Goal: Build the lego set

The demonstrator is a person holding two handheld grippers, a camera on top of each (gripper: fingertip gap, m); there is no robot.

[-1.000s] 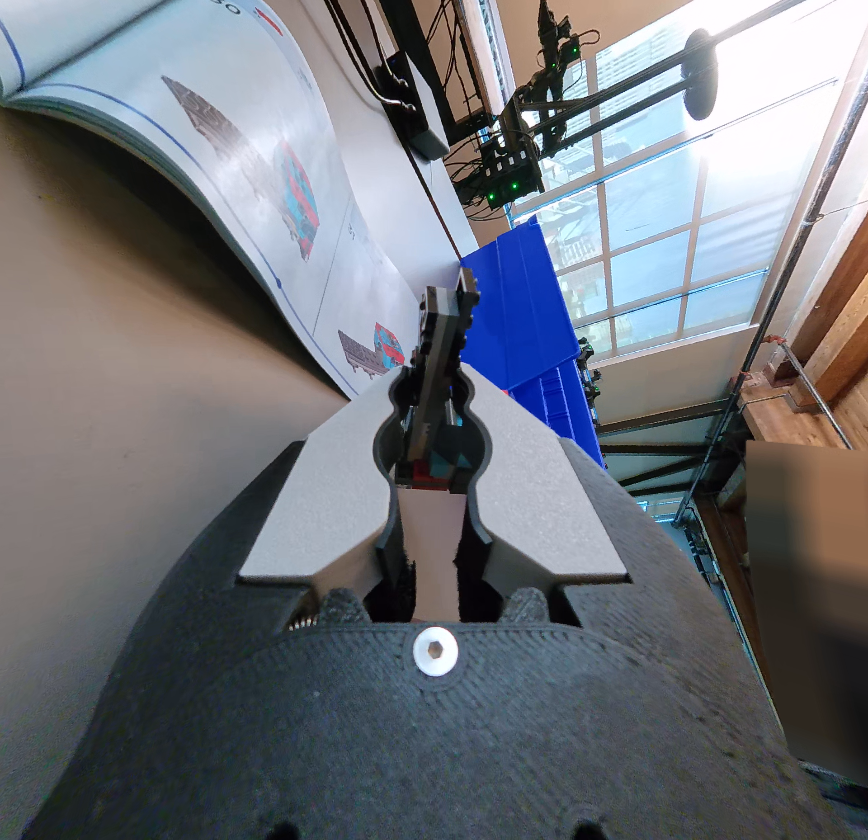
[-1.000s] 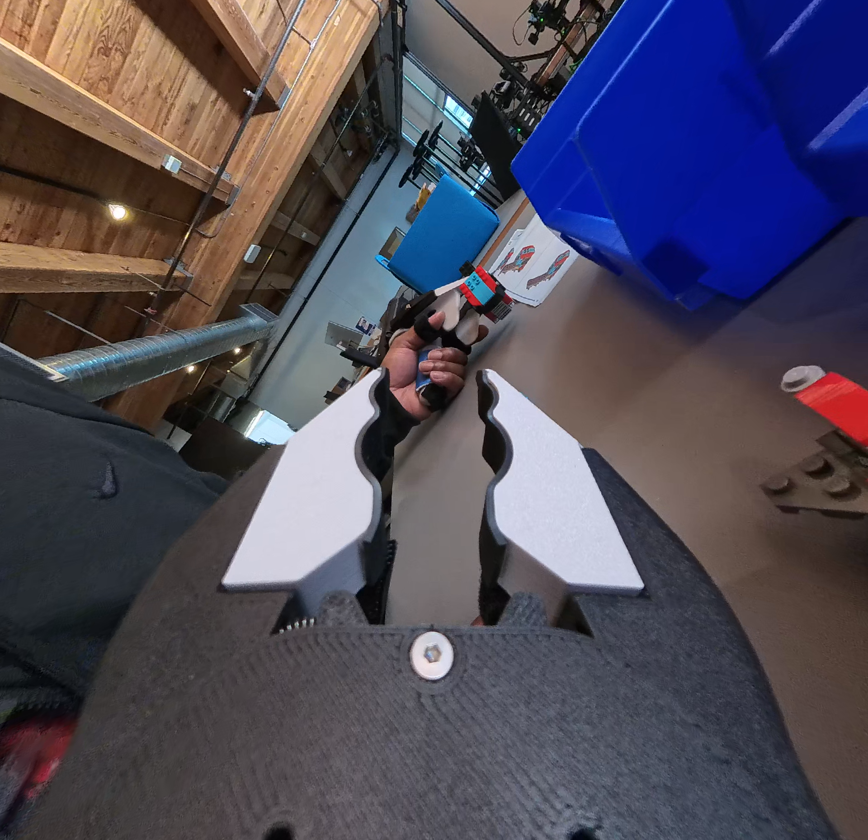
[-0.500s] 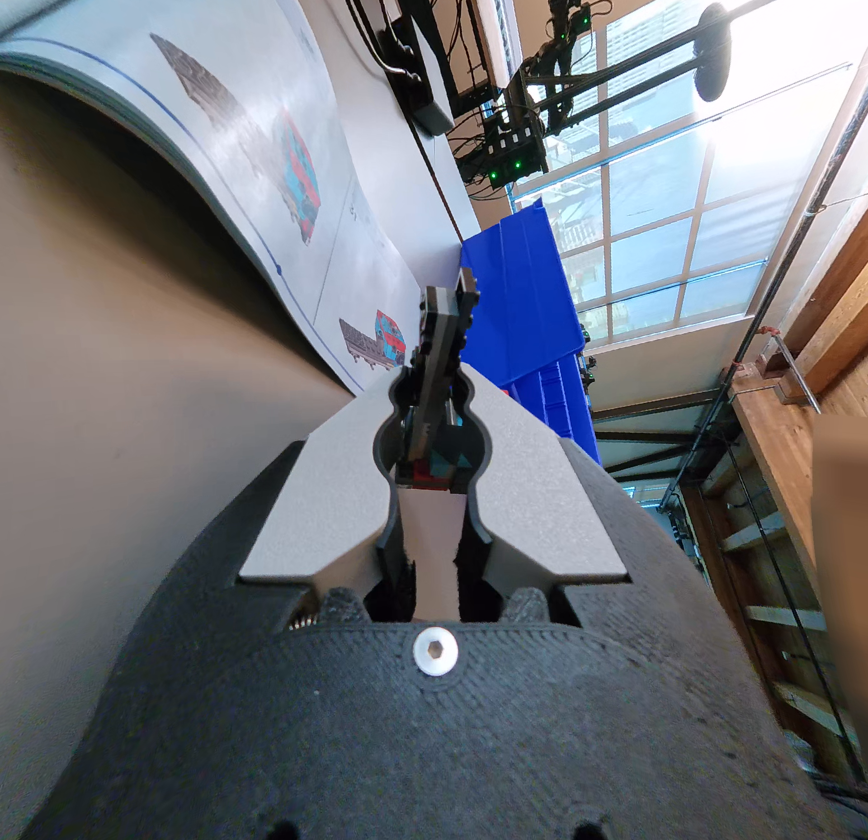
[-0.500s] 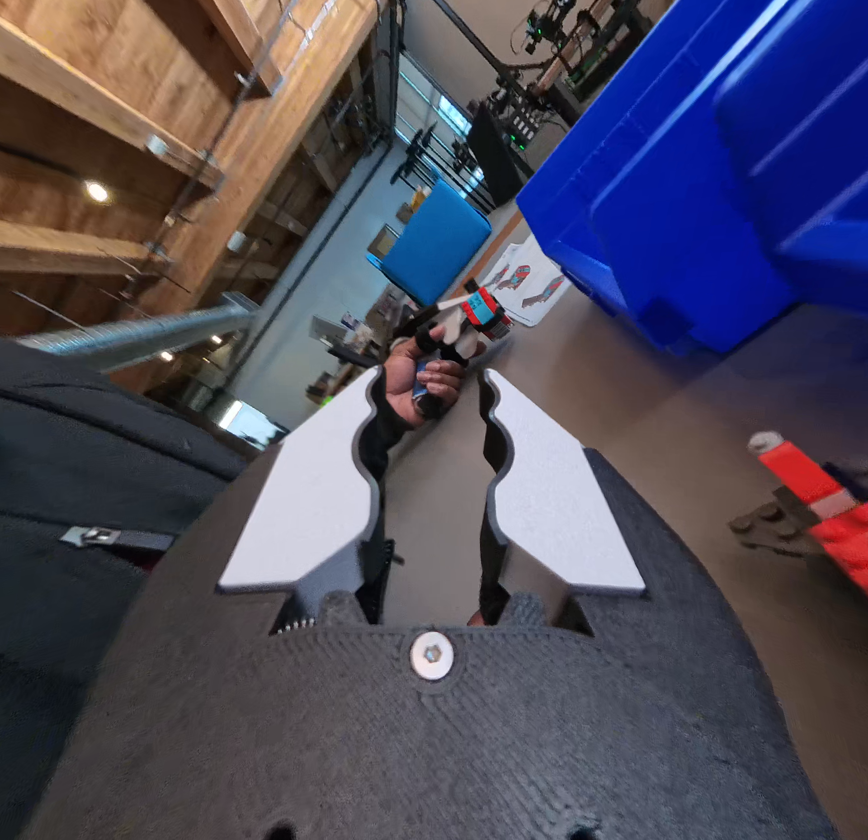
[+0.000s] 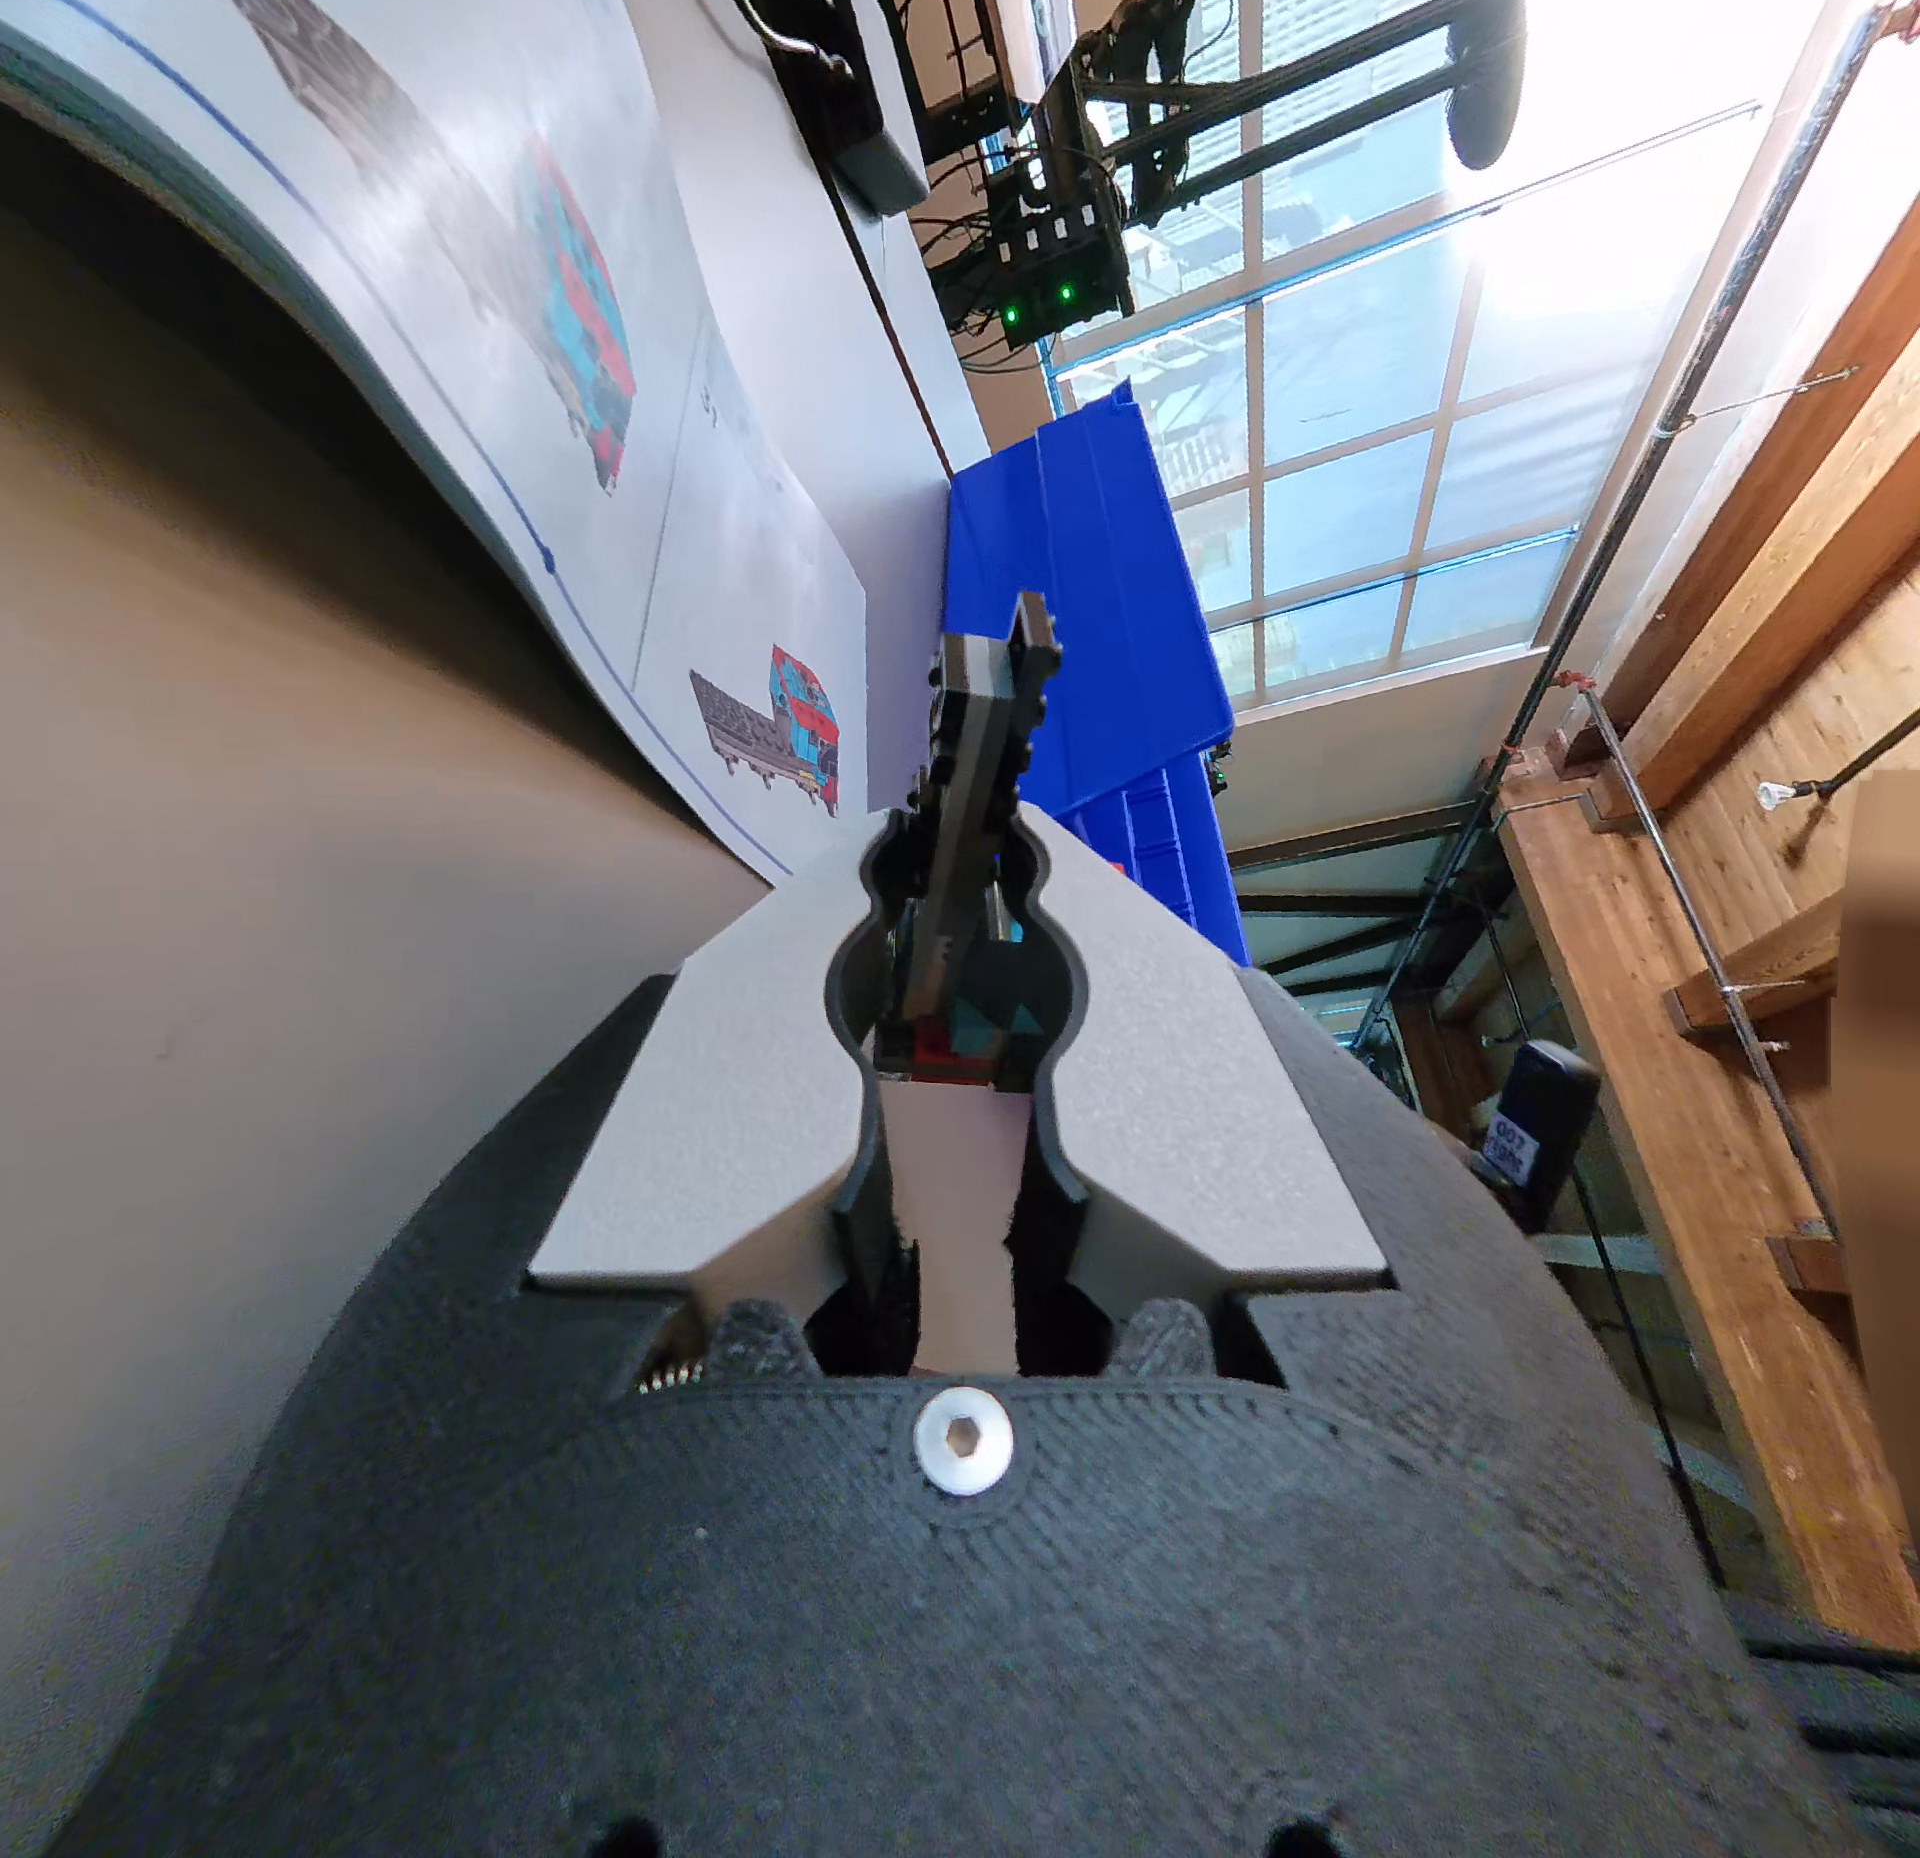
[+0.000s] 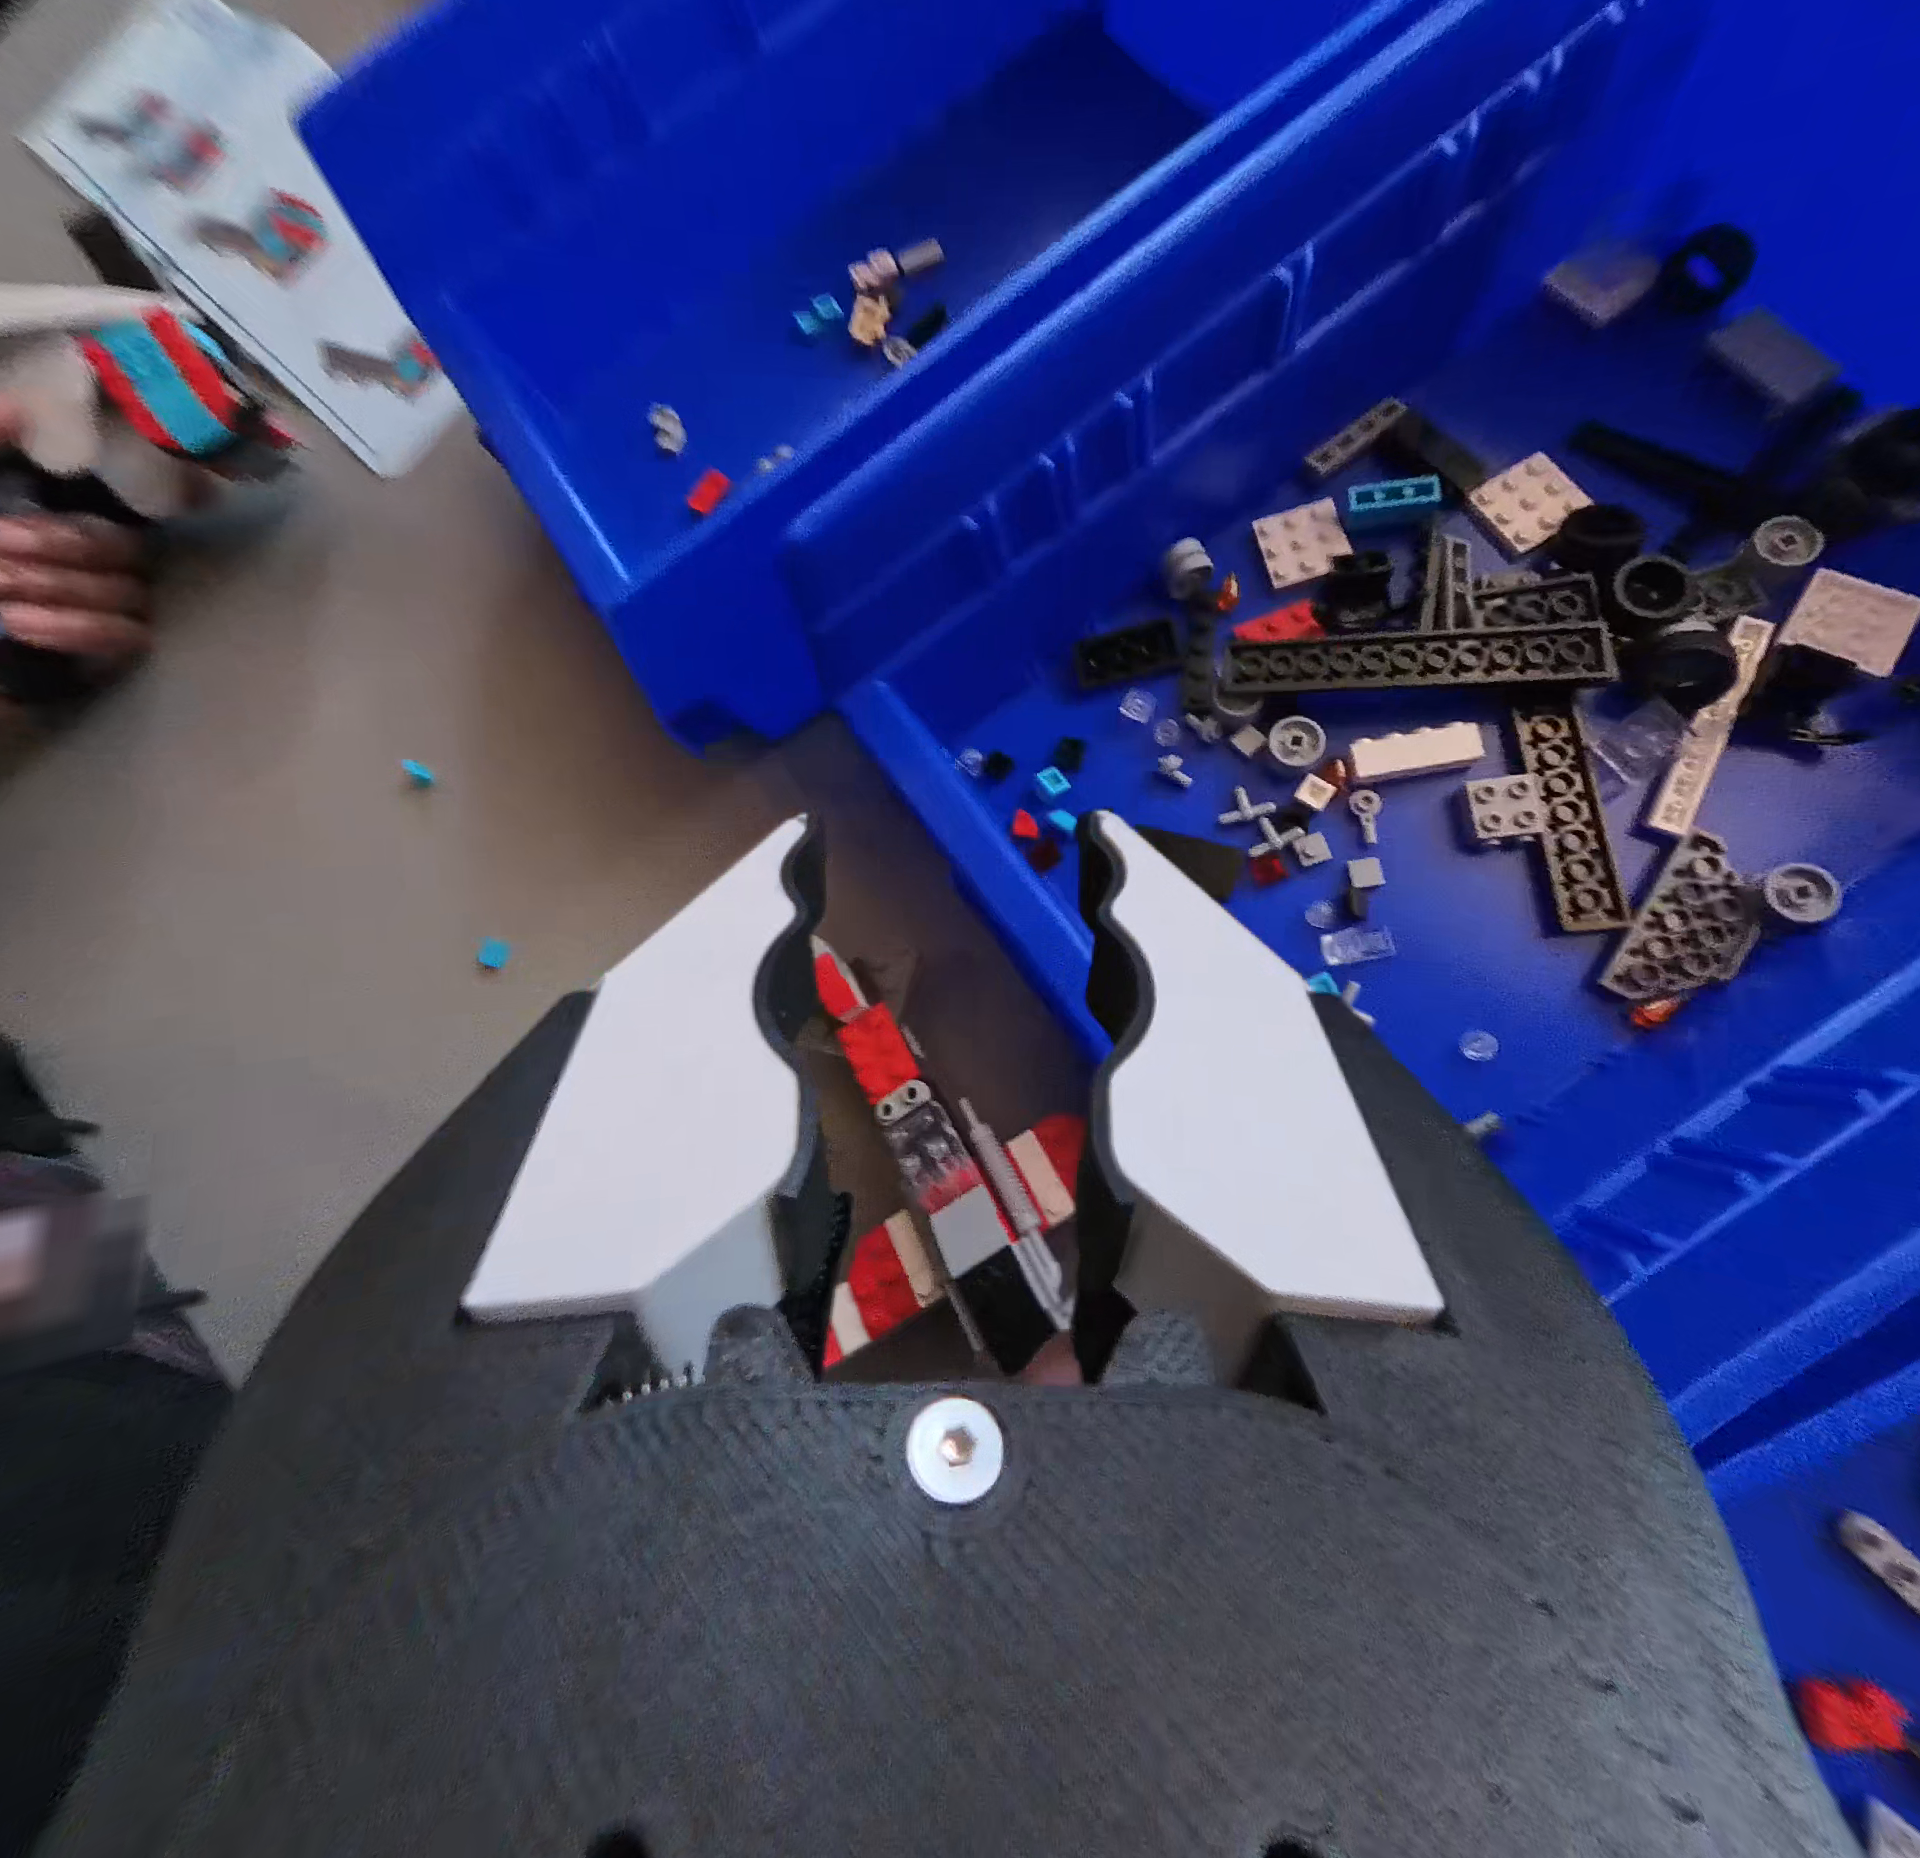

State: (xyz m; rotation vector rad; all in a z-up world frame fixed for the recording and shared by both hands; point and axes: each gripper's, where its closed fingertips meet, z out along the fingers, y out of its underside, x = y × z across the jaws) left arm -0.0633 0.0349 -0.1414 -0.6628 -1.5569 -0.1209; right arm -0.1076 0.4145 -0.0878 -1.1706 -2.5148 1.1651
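Note:
My left gripper (image 5: 956,834) is shut on a partly built lego assembly (image 5: 977,759) of dark grey plates with red and teal bricks at its base. It holds the assembly on edge above the brown table. The assembly also shows blurred at the far left of the right wrist view (image 6: 166,387), above a person's hand (image 6: 62,603). My right gripper (image 6: 948,832) is open and empty, pointing down at the table. A small red, white and grey lego model (image 6: 894,1065) lies on the table under the gap between its fingers.
An open instruction booklet (image 5: 499,281) lies beside the left gripper and shows in the right wrist view (image 6: 197,187). A blue bin (image 6: 1455,1029) holds several loose pieces; a second blue bin (image 6: 727,582) holds a few. Tiny teal pieces (image 6: 495,953) lie on the table. One gripper's finger ends stand about 40 cm off the other's.
My right gripper has swung from looking along the table to looking down over the red and white model and the bins. The left gripper tilted slightly, still holding the assembly.

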